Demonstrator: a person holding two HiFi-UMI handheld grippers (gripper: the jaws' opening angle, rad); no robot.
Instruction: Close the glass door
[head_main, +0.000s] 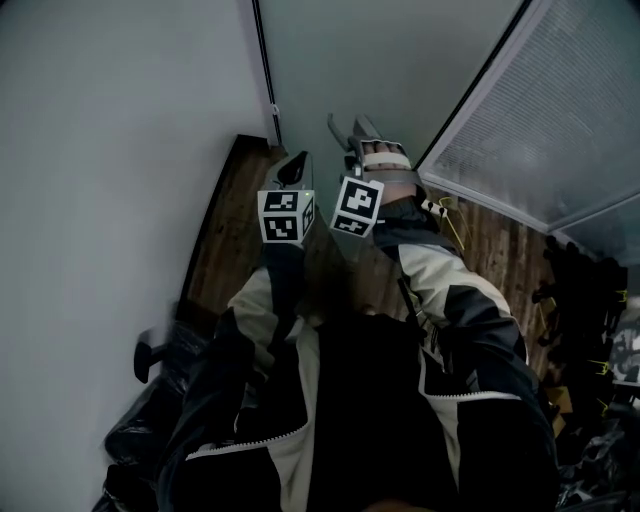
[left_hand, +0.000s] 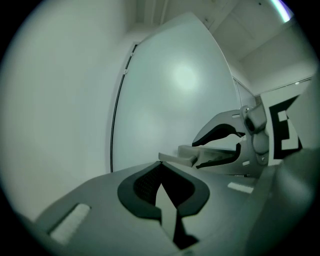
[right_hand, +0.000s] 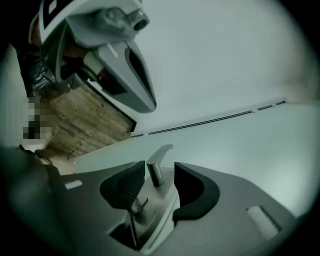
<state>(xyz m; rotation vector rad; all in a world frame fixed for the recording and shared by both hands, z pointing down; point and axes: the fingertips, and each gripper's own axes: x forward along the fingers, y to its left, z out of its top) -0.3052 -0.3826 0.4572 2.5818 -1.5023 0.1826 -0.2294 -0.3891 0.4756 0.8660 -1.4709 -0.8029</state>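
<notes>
The frosted glass door (head_main: 400, 60) fills the view ahead; its dark edge strip (head_main: 265, 70) runs up beside the white wall. My right gripper (head_main: 350, 135) is at the door's metal lever handle (right_hand: 159, 152). In the right gripper view its jaws (right_hand: 160, 175) stand open, with the handle's neck between the black pads and a gap on the right side. My left gripper (head_main: 293, 170) hovers just left of it, near the door's edge. Its pads (left_hand: 160, 175) meet at the tips with nothing between them. The left gripper view shows the right gripper (left_hand: 225, 145) against the door (left_hand: 170, 100).
A white wall (head_main: 100, 150) stands close on the left. The floor (head_main: 240, 230) is dark wood. A ribbed glass panel (head_main: 570, 110) angles in at the right. Black bags (head_main: 150, 420) lie low on the left, and dark clutter (head_main: 590, 320) sits at the right edge.
</notes>
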